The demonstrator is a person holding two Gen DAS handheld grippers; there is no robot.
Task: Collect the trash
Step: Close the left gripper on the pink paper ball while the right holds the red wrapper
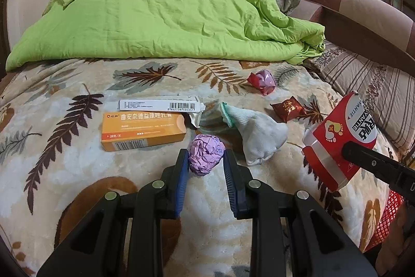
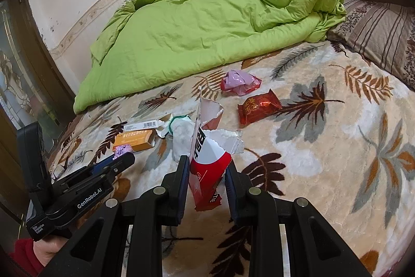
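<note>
Left gripper (image 1: 206, 160): its two blue-padded fingers sit on either side of a crumpled purple paper ball (image 1: 205, 154) on the bed; the pads appear to press against it, though a firm grip cannot be confirmed.
Right gripper (image 2: 206, 170): closed on a torn red-and-white packet (image 2: 207, 160), held upright above the blanket.
Leaf-patterned blanket (image 1: 77, 160): covers the bed and carries all the litter.
Orange box (image 1: 142, 131): lies flat, just left of the purple ball, with a white tube (image 1: 160, 105) touching its far edge.
White sock (image 1: 256, 134): lies just right of the ball.
Red candy wrapper (image 1: 288, 109): beyond the sock, apart from it.
Pink-and-red crumpled wrapper (image 1: 262, 81): farther back, near the green quilt (image 1: 160, 14).
Person's hand (image 2: 48, 249): with a red sleeve, holds the left gripper's handle.
</note>
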